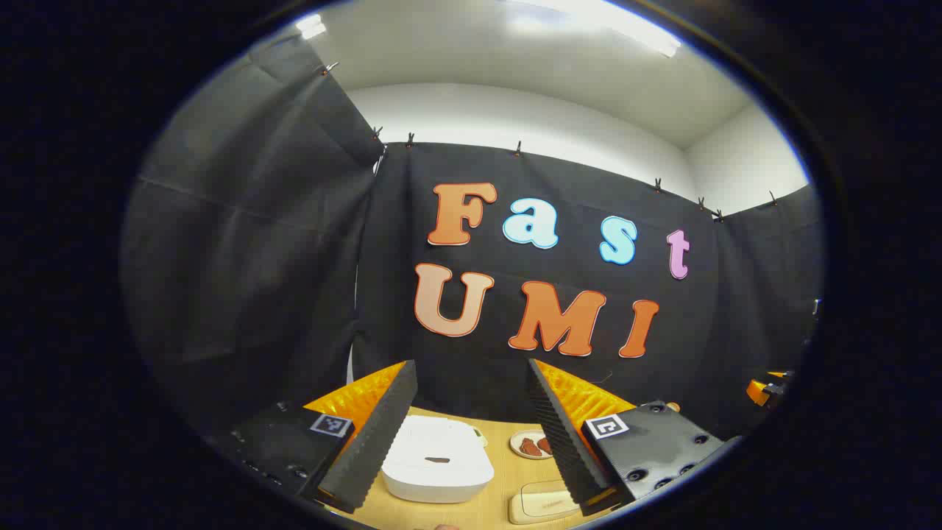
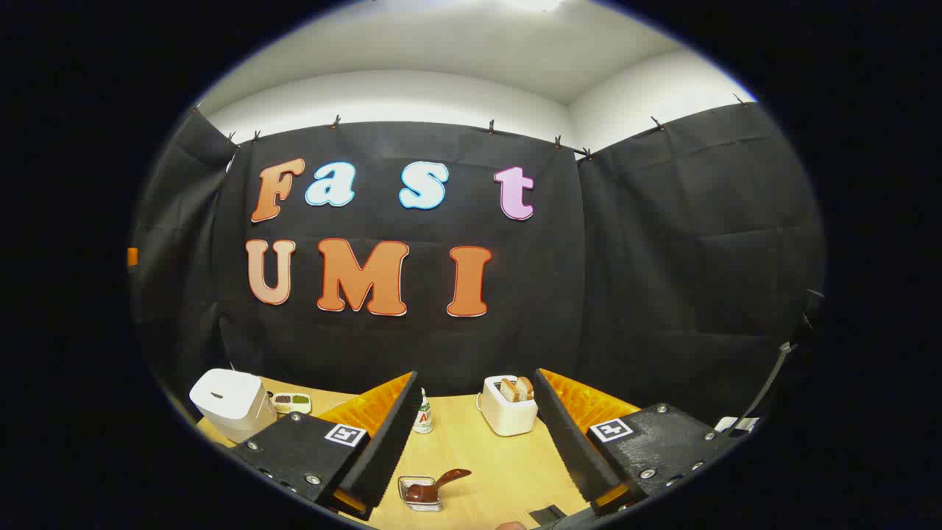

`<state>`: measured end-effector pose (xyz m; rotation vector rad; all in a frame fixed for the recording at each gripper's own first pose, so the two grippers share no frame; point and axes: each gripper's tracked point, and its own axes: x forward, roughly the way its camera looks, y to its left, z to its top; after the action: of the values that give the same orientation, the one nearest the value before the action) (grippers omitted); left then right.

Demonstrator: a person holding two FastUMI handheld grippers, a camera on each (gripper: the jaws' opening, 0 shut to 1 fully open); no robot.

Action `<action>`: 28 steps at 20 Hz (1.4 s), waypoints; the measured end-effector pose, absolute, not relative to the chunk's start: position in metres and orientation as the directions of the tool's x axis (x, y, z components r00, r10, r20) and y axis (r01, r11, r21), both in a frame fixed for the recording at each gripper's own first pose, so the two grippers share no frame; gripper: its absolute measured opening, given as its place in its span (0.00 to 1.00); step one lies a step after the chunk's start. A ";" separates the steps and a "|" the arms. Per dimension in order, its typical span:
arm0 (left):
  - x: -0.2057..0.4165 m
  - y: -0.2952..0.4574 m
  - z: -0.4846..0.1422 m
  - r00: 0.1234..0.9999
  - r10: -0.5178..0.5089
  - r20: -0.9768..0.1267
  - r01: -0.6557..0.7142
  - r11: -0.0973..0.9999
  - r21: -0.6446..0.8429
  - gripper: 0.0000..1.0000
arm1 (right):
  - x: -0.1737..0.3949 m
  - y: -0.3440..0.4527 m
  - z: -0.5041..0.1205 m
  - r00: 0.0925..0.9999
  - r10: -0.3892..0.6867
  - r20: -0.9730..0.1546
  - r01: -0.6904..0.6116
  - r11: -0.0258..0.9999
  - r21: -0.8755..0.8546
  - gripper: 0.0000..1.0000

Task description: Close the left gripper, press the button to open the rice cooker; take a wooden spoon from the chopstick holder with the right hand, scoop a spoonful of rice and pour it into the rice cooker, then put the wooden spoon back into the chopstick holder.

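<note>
Since the left gripper (image 1: 471, 434) hangs above the closed rice cooker (image 1: 437, 460) with jaws wide, they should be closed before the button is pressed.

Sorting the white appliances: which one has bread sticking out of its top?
The toaster ahead of the right gripper; the rice cooker at far left is shut.

Staged recording booth: wooden table (image 2: 471, 456), rice cooker (image 1: 437, 459), toaster (image 2: 508, 406).
</note>
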<state>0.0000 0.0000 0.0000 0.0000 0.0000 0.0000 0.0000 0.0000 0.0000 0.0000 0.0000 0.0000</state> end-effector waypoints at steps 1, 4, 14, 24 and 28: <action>-0.001 0.000 -0.002 1.000 0.005 -0.005 -0.005 1.000 0.007 1.00 | -0.001 0.001 0.001 1.000 0.004 -0.001 -0.004 1.000 -0.005 0.95; -0.003 0.006 -0.006 0.999 0.035 -0.015 -0.034 0.998 0.051 1.00 | -0.004 -0.001 0.006 1.000 0.003 -0.001 -0.003 1.000 -0.008 0.95; -0.005 -0.001 -0.001 0.999 0.033 -0.002 -0.033 0.996 0.078 1.00 | -0.005 -0.011 0.012 1.000 -0.023 0.001 0.023 1.000 0.017 0.95; -0.006 0.001 -0.003 1.000 0.026 -0.007 -0.025 0.996 0.083 0.98 | -0.012 -0.002 0.012 1.000 -0.011 -0.001 0.011 1.000 0.017 0.95; -0.010 0.004 -0.004 0.999 0.036 -0.011 -0.035 0.994 0.107 0.84 | -0.013 -0.002 0.012 1.000 -0.013 -0.001 0.013 1.000 0.010 0.95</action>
<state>-0.0099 0.0036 -0.0039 0.1067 0.0134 0.0357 -0.0133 -0.0024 0.0116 0.0096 0.0012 -0.0133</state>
